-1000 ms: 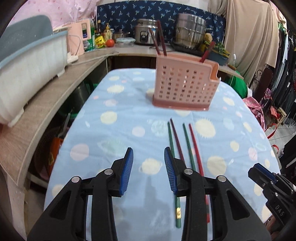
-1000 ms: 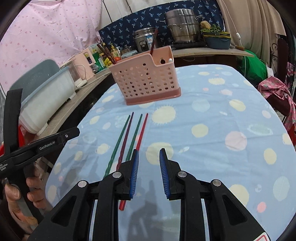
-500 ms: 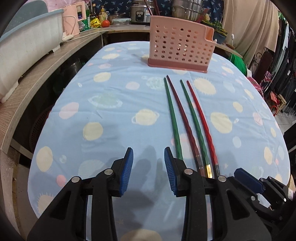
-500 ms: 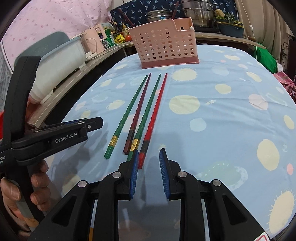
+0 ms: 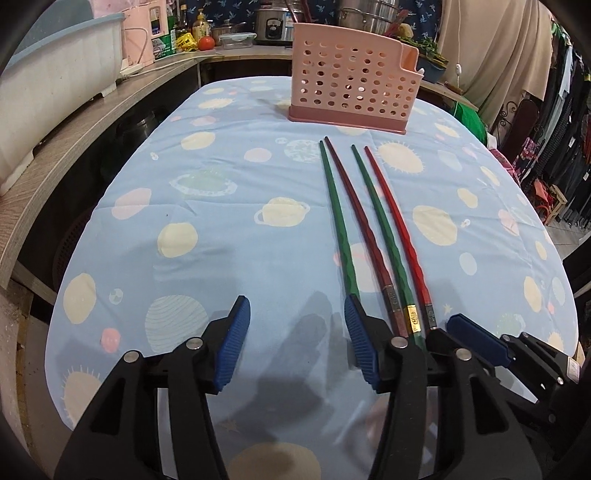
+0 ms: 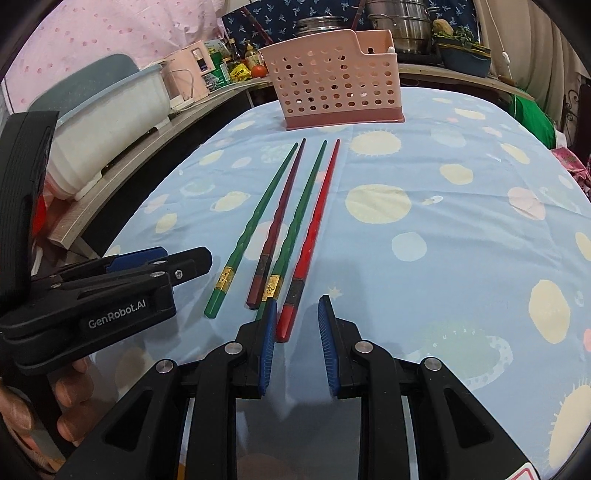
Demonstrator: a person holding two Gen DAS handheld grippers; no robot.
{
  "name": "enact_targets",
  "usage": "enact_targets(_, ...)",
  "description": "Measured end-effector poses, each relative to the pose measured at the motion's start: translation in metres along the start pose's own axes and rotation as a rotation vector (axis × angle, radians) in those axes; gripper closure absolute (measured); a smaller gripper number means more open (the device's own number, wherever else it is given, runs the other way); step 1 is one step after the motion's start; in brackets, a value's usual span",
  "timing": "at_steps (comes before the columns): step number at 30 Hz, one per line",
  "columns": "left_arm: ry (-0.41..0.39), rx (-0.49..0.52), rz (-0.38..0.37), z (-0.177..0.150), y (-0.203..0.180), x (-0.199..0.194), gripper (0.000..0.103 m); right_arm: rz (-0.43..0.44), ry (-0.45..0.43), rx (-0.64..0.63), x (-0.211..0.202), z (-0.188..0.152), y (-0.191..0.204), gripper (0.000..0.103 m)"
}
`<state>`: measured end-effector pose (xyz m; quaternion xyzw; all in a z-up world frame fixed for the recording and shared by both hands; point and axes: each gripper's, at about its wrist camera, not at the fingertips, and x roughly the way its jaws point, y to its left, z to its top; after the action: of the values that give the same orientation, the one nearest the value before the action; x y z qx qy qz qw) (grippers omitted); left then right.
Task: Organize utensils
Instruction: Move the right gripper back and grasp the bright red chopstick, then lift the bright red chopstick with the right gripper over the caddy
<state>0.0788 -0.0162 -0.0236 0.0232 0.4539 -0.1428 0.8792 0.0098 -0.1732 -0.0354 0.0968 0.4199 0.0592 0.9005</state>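
Several chopsticks lie side by side on the blue tablecloth: a green one (image 5: pixel 338 225), a dark red one (image 5: pixel 360 218), a second green one (image 5: pixel 384 229) and a bright red one (image 5: pixel 400 229). They also show in the right wrist view, with the bright red one (image 6: pixel 314 236) rightmost. A pink perforated utensil holder (image 5: pixel 352 79) stands upright beyond their tips, seen too in the right wrist view (image 6: pixel 338 90). My left gripper (image 5: pixel 295 339) is open and empty, left of the handle ends. My right gripper (image 6: pixel 295 343) is open, with the bright red chopstick's handle end just ahead of its gap.
A wooden counter (image 5: pixel 74 136) runs along the table's left side with a white and grey bin (image 5: pixel 48 88) on it. Pots, bottles and a rice cooker (image 5: pixel 273 22) stand on the counter behind. The table's front edge is close under both grippers.
Both grippers have drawn back and lowered toward the chopsticks' handle ends. The left gripper's jaws have opened wider. The chopsticks and holder have not moved.
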Motion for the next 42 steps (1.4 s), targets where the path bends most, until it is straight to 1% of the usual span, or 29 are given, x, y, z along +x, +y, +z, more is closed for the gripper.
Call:
enact_targets(4, 0.004, 0.013, -0.006, -0.003, -0.005, 0.001, 0.052, -0.031, -0.017, -0.026, 0.002, 0.001, 0.003, 0.082)
enact_targets(6, 0.008, 0.016, -0.010, -0.004, -0.007, 0.002, 0.052, -0.054, -0.025, -0.042, 0.003, 0.001, 0.004, 0.086)
enact_targets(7, 0.008, 0.018, -0.011, -0.005, -0.008, 0.002, 0.052, -0.058, -0.028, -0.045, 0.003, 0.000, 0.003, 0.087)
enact_targets(11, 0.007, 0.027, -0.019, -0.006, -0.012, 0.001, 0.051, -0.084, -0.038, -0.053, 0.003, 0.000, 0.001, 0.095)
enact_targets(20, 0.022, 0.041, -0.031, -0.011, -0.019, 0.007, 0.051, -0.083, -0.039, -0.021, -0.001, -0.002, -0.009, 0.096)
enact_targets(27, 0.015, 0.044, -0.013, -0.013, -0.021, 0.008, 0.054, -0.076, -0.037, -0.004, -0.002, -0.002, -0.011, 0.096)
enact_targets(29, 0.013, 0.044, -0.008, -0.013, -0.020, 0.008, 0.058, -0.072, -0.036, 0.003, -0.003, -0.003, -0.012, 0.096)
enact_targets(31, 0.012, 0.045, -0.005, -0.013, -0.020, 0.007, 0.070, -0.067, -0.035, 0.011, -0.003, -0.003, -0.013, 0.096)
enact_targets(32, 0.012, 0.045, -0.006, -0.012, -0.020, 0.007, 0.073, -0.064, -0.034, 0.015, -0.003, -0.003, -0.014, 0.096)
enact_targets(34, 0.015, 0.046, -0.014, -0.012, -0.020, 0.007, 0.082, -0.061, -0.033, 0.020, -0.004, -0.004, -0.015, 0.096)
enact_targets(37, 0.020, 0.049, -0.022, -0.011, -0.020, 0.008, 0.092, -0.060, -0.031, 0.025, -0.005, -0.005, -0.015, 0.096)
enact_targets(39, 0.023, 0.054, -0.025, -0.011, -0.021, 0.008, 0.096, -0.059, -0.030, 0.029, -0.006, -0.005, -0.016, 0.096)
enact_targets(42, 0.029, 0.054, -0.032, -0.011, -0.021, 0.007, 0.096, -0.057, -0.028, 0.038, -0.007, -0.005, -0.017, 0.096)
